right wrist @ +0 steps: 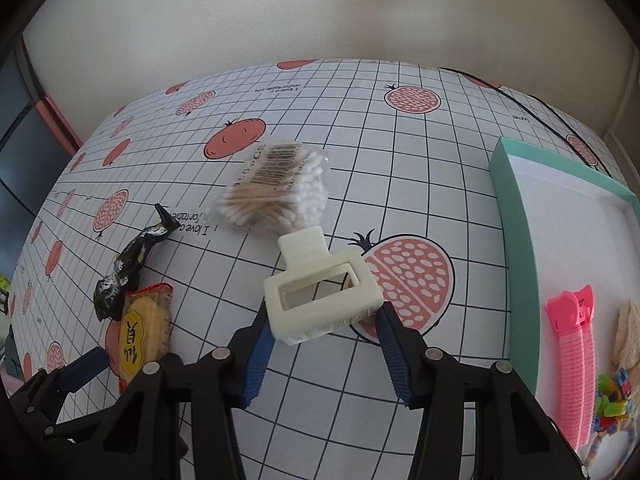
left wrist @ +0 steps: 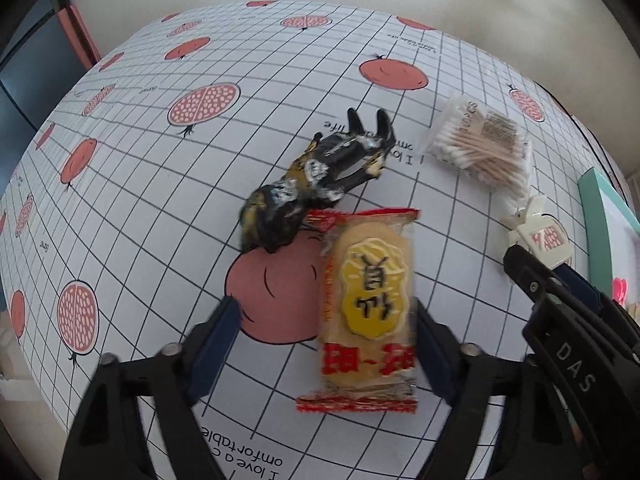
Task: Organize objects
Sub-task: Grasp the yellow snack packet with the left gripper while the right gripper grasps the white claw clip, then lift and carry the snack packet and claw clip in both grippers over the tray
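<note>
Between the right gripper's (right wrist: 322, 330) blue pads sits the cream hair claw clip (right wrist: 320, 298); jaws closed to the clip's width and both pads look to be touching its sides, so it's held, tho whether it's lifted off the tablecloth (right wrist: 400, 168) or resting on it I can't tell. Just beyond the clip lies the bag of cotton swabs (right wrist: 276, 192), near but apart; off to the right is the teal-rimmed box (right wrist: 516, 248), w/ pink hair clips (right wrist: 572, 364) and some small colourful bits already inside. Judgement: step in hand is moving the claw clip into that box w/ the other hair items; next move calls for a carry to the right, over the near wall, then a release on the white floor clear of the pink clips.

Over on the left side, the left gripper (left wrist: 326, 344) is open wide around the rice cracker packet (left wrist: 370, 308); right pad touching or nearly touching the wrapper edge, left pad well apart, so nothing gripped yet. Packet lies flat; its far end is touching or slightly overlapping the black-and-gold toy figure (left wrist: 316, 178). Judgement: closing here needs care not to drag the figure along; wrapper looks slippery and crushable, so a light squeeze.
</note>
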`<state>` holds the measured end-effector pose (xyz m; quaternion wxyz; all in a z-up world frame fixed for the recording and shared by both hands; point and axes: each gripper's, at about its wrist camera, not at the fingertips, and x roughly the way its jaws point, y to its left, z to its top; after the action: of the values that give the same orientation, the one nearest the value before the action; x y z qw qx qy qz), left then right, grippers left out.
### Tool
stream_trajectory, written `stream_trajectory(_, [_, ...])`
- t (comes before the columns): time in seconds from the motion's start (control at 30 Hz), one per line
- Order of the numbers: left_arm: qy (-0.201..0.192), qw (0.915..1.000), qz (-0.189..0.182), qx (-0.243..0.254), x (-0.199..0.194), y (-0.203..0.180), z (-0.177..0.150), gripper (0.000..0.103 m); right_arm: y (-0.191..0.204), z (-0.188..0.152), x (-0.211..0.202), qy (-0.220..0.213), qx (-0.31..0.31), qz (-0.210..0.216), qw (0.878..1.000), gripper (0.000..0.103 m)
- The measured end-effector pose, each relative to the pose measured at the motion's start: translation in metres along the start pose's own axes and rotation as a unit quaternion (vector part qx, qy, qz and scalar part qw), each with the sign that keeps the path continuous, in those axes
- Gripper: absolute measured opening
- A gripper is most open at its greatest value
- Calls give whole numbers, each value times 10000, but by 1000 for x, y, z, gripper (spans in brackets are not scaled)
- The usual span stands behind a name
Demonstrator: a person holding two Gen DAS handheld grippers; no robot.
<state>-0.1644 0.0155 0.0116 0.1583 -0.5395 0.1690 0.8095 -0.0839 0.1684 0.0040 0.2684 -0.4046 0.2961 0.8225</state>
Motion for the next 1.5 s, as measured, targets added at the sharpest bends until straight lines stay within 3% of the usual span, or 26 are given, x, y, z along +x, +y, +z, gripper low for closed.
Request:
stream_trajectory(0.1, [-40,10000,-30,70,-3,-2,4,57,0,0,0,1,8,4,10000,54])
stream_trajectory(0.3, [-80,9999,-71,117,-4,-8,-2,41,0,0,0,-2,2,3,10000,53])
stream_trajectory(0.6, [-86,9986,-512,-133,-10,-4,-3,39,-3,-1,-2,-33,31,-16,10000,53])
stream_trajectory(0.97, [-636,9968,-492,52,-38,-13,2,39,-5,5,-17,-315,104,14,9994,53])
stream_trajectory(1.5, [-947,9938,-562,134,-55,-20,6,39,-23,5,-34,-486,105,-52,9988,53])
